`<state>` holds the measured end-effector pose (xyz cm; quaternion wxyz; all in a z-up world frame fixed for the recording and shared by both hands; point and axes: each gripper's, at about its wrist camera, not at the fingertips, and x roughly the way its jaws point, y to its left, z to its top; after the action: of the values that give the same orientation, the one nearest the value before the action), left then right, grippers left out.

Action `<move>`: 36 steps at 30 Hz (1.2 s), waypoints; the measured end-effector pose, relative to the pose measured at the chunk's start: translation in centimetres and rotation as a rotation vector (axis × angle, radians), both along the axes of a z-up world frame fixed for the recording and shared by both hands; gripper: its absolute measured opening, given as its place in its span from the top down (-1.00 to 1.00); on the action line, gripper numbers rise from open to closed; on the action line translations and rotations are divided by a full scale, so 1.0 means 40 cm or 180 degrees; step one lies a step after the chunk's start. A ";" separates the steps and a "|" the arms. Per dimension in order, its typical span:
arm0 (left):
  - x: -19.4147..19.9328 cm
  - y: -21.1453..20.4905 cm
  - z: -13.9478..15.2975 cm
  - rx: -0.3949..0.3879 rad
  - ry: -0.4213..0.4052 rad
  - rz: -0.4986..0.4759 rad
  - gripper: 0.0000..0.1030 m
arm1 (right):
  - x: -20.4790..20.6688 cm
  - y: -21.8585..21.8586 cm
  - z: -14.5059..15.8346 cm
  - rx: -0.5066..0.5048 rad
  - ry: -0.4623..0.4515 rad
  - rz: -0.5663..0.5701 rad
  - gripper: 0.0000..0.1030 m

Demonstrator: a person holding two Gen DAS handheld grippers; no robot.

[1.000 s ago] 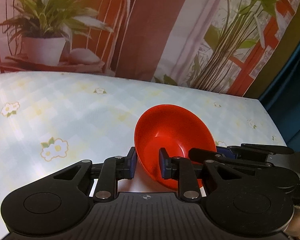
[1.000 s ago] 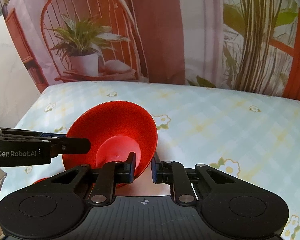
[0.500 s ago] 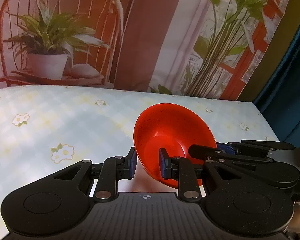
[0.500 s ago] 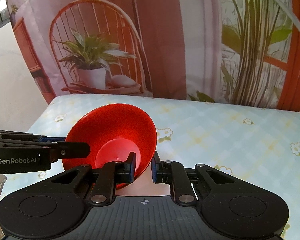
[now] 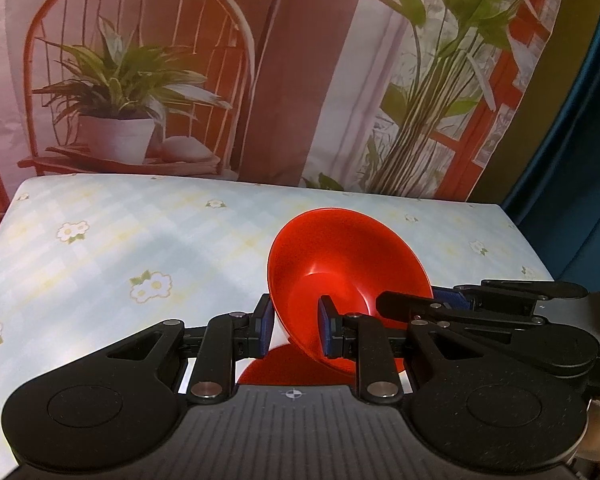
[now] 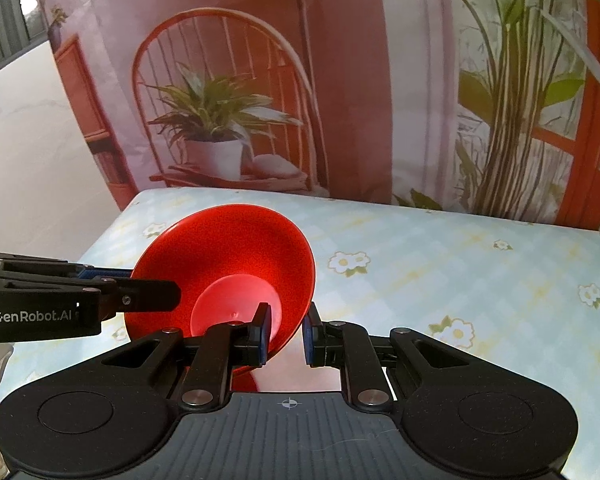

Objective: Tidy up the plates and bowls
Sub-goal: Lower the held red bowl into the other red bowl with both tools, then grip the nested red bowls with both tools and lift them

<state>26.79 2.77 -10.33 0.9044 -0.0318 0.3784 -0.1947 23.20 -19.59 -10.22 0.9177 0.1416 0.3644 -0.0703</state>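
A red bowl [image 5: 352, 264] hangs tilted above the table, held by both grippers at opposite sides of its rim. My left gripper [image 5: 296, 325] is shut on the near left wall of the bowl. The right gripper [image 5: 440, 300] reaches in from the right and clamps the other side. In the right wrist view the same bowl [image 6: 236, 260] sits between the right gripper's [image 6: 286, 332] pads, with the left gripper [image 6: 140, 292] coming in from the left. A second red dish [image 5: 296, 366] shows partly below the lifted bowl, mostly hidden by the gripper body.
The table [image 5: 100, 256] wears a pale blue checked cloth with daisy prints. A printed backdrop [image 5: 260, 80] of plants and a chair hangs behind its far edge. A dark blue curtain [image 5: 580, 152] stands at the right, a white wall [image 6: 32, 140] at the left.
Both grippers have risen with the red bowl still clamped between them. The table now looks farther below, and a second red dish has come into sight under the bowl.
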 end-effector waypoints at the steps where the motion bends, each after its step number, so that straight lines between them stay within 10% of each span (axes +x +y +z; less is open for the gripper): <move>1: -0.009 0.004 0.001 0.0002 -0.0005 0.0004 0.52 | -0.006 0.008 0.002 -0.0001 -0.0002 0.0010 0.71; 36: -0.135 0.056 -0.060 -0.0049 0.0183 0.0025 0.52 | -0.092 0.113 -0.026 0.0017 0.0158 0.0123 0.71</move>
<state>21.38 5.01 -12.74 0.8936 -0.0458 0.4026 -0.1930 19.53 -15.06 -11.24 0.9092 0.1352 0.3899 -0.0551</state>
